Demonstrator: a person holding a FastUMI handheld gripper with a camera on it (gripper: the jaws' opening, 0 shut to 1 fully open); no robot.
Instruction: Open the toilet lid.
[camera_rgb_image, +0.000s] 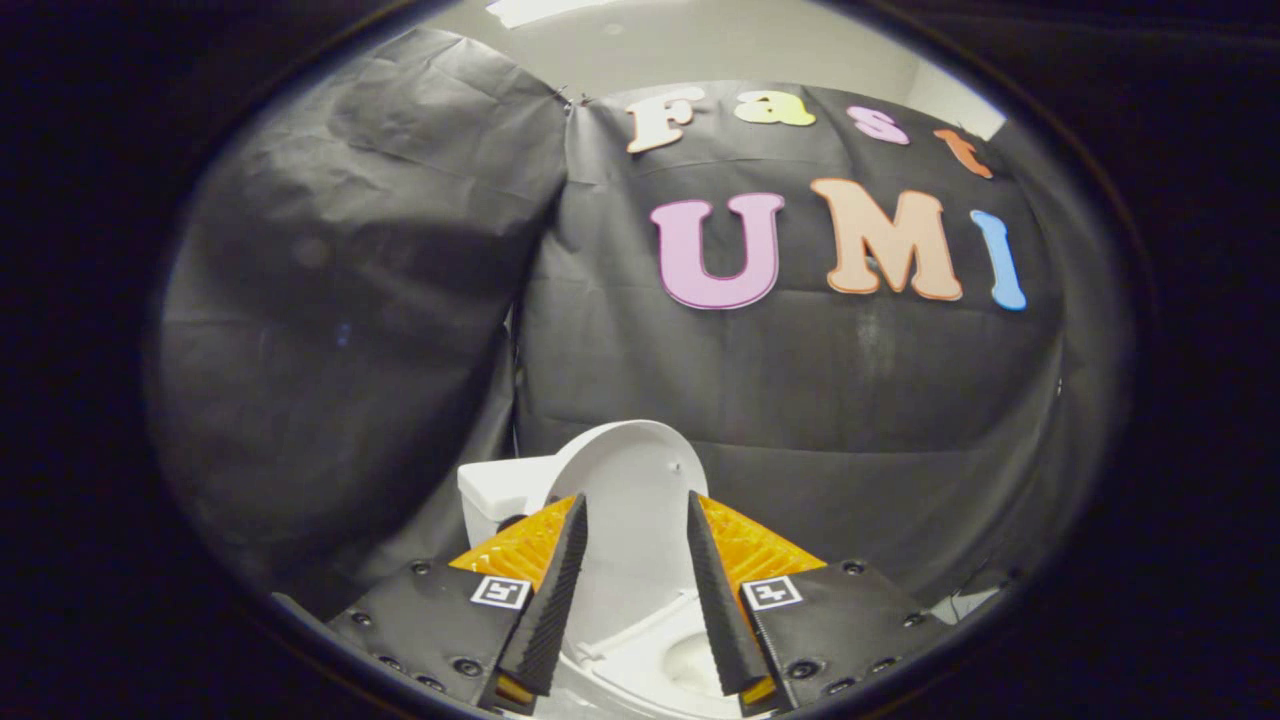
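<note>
My hand-held gripper (636, 515) has its fingers spread wide, nothing pinched between them. The toilet lid (632, 490) is raised, its pale underside facing me, seen in the gap between my fingers and just ahead of them. It stands upright or close to it, top edge rounded against the black booth wall (800, 380). I can't tell whether either finger touches the lid; both look a little apart from it.

Judgement: lid looks open or nearly so, task at its tail end. To finish well, I'd check that the lid leans back past balance so it doesn't drop forward. If it needs more, push with the flat of one finger near the top edge, slow, no pinching. Then back straight out, keeping the fingers apart so nothing catches the rim. Risk: a nudge on withdrawal tips the lid shut again.

Tank (495, 490) sits behind the lid to its left, white, lid leaning toward it; contact between them is hidden.

Containers: toilet bowl (690, 665) is below, between and beneath my fingers, mostly covered by them. The visible part of the inside is plain white; I can't tell if water is in it. Seat ring (640, 632) appears to be down around the bowl.
</note>
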